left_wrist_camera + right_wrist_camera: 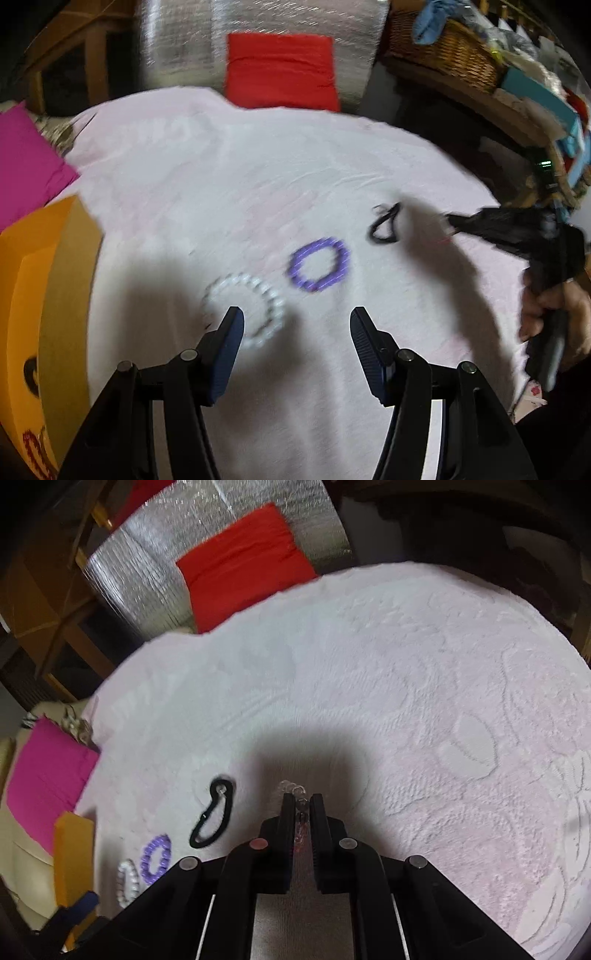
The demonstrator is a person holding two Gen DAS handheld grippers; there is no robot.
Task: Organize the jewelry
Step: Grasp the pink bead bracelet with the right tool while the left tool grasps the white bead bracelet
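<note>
On the pale pink cloth [221, 177] lie a white bead bracelet [258, 295], a purple bead bracelet [319, 264] and a black cord loop [384, 227]. My left gripper [297, 321] is open and empty, its left fingertip just over the white bracelet. My right gripper [302, 801] is shut on a clear bead strand [297, 794] with small red beads, held above the cloth [406, 686]. The right wrist view also shows the black loop [212, 821], the purple bracelet [157, 858] and the white bracelet [127, 884] at lower left. The right gripper's body [517, 232] shows in the left wrist view.
An orange cardboard box [44, 314] stands at the cloth's left edge, also in the right wrist view [74, 860]. A magenta cushion [26, 166] and a red cushion [282, 70] lie beyond the cloth. A wicker basket [450, 51] and clutter sit at the far right.
</note>
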